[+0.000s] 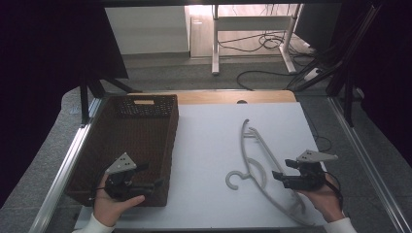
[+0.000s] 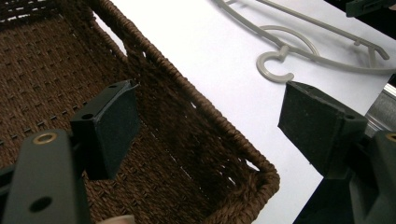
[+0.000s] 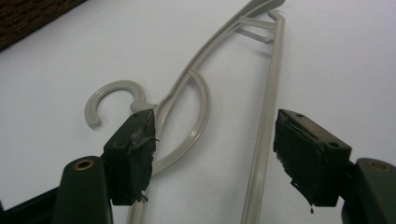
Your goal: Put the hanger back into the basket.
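I have the right gripper (image 1: 281,175) low over the hanger (image 1: 257,165), its jaws spread wide and straddling the hanger's straight bar and inner loop; from the right gripper view I can't quite tell whether the left pad brushes the neck beside the hook, but nothing is pinched. The hanger is pale grey plastic, thin, with an open round hook, and it lies flat on the right half of the white table (image 1: 214,145), hook toward the middle. My left gripper (image 1: 148,180) hangs spread over the near right corner of the brown woven basket (image 1: 160,109), gripping nothing. Beyond the table's far edge I see grey floor, a white desk frame and loose black cables.
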A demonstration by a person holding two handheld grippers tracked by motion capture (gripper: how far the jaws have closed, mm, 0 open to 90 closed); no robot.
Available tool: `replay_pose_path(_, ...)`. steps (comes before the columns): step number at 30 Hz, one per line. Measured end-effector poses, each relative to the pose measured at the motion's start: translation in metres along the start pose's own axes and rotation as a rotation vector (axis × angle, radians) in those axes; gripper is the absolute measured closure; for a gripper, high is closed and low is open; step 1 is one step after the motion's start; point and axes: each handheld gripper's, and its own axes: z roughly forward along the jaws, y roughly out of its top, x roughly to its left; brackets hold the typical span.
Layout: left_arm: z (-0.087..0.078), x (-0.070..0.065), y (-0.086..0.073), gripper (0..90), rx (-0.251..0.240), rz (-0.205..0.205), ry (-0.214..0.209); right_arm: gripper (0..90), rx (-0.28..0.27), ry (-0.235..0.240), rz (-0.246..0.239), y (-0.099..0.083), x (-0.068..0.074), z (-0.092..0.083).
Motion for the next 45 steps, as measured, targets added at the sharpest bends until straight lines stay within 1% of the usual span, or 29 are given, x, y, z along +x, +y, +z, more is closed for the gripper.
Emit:
replay_pose_path(3, -0.001, 0.000, 0.000, 20.0, -0.001, -0.001, 0.001, 30.1, 0.007, -0.016, -0.005, 0.000, -0.001, 0.000)
replay_pose_path(6, -0.004, 0.001, 0.000, 20.0, -0.008, -0.001, 0.003, 29.7, 0.013, -0.041, -0.008, -0.001, -0.002, 0.001)
replay_pose_path(12, -0.007, 0.003, -0.001, 19.9, -0.015, -0.008, 0.009, 29.5, 0.001, -0.040, -0.007, -0.002, -0.003, 0.001)
replay_pose_path(15, -0.007, 0.004, -0.001, 19.9, -0.016, -0.009, 0.008, 30.1, 0.000, -0.030, 0.009, -0.001, -0.003, 0.000)
replay_pose_path(17, -0.008, 0.003, -0.001, 19.9, -0.017, -0.007, 0.007, 30.7, 0.005, -0.030, 0.016, 0.001, -0.003, -0.001)
replay_pose_path(19, -0.009, 0.002, -0.001, 19.9, -0.021, -0.003, 0.006, 30.9, 0.005, -0.032, 0.013, 0.002, -0.003, -0.002)
replay_pose_path(22, -0.012, 0.001, -0.003, 19.9, -0.025, -0.004, 0.008, 30.8, 0.010, -0.072, 0.023, 0.010, -0.003, -0.007)
replay_pose_path(23, -0.012, 0.001, -0.003, 19.9, -0.025, -0.004, 0.008, 31.0, 0.018, -0.074, 0.034, 0.012, -0.003, -0.007)
replay_pose_path(24, -0.012, 0.001, -0.003, 19.9, -0.025, -0.004, 0.008, 31.0, 0.018, -0.074, 0.034, 0.012, -0.003, -0.007)
replay_pose_path(26, -0.012, 0.002, -0.004, 19.9, -0.025, -0.006, 0.008, 31.9, 0.038, -0.069, 0.036, 0.018, -0.004, -0.007)
replay_pose_path(28, -0.013, 0.002, -0.004, 19.9, -0.025, -0.007, 0.009, 32.0, 0.054, -0.063, 0.041, 0.021, -0.003, -0.003)
replay_pose_path(32, -0.014, 0.002, -0.005, 19.9, -0.026, -0.010, 0.013, 33.7, 0.086, -0.042, 0.030, 0.023, 0.000, 0.005)
replay_pose_path(36, -0.015, 0.003, -0.005, 19.9, -0.026, -0.012, 0.015, 35.9, 0.108, -0.042, 0.004, 0.028, 0.003, 0.014)
replay_pose_path(38, -0.015, 0.003, -0.005, 19.9, -0.025, -0.010, 0.016, 37.7, 0.122, -0.043, -0.002, 0.031, 0.005, 0.019)
replay_pose_path(39, -0.015, 0.003, -0.005, 19.9, -0.025, -0.010, 0.016, 37.7, 0.122, -0.043, -0.002, 0.031, 0.005, 0.019)
replay_pose_path(40, -0.015, 0.002, -0.005, 19.9, -0.028, -0.012, 0.016, 38.3, 0.130, -0.043, -0.010, 0.033, 0.006, 0.022)
replay_pose_path(41, -0.016, 0.002, -0.005, 19.8, -0.028, -0.011, 0.017, 39.7, 0.159, -0.044, -0.020, 0.035, 0.008, 0.029)
replay_pose_path(42, -0.016, 0.003, -0.005, 19.8, -0.028, -0.012, 0.018, 40.3, 0.170, -0.043, -0.023, 0.035, 0.008, 0.033)
replay_pose_path(43, -0.016, 0.003, -0.005, 19.8, -0.028, -0.012, 0.018, 40.3, 0.170, -0.043, -0.023, 0.035, 0.008, 0.033)
replay_pose_path(44, -0.016, 0.003, -0.005, 19.8, -0.029, -0.013, 0.018, 41.3, 0.192, -0.046, -0.020, 0.037, 0.008, 0.039)
replay_pose_path(45, -0.016, 0.003, -0.005, 19.7, -0.029, -0.013, 0.018, 41.7, 0.199, -0.046, -0.018, 0.038, 0.009, 0.042)
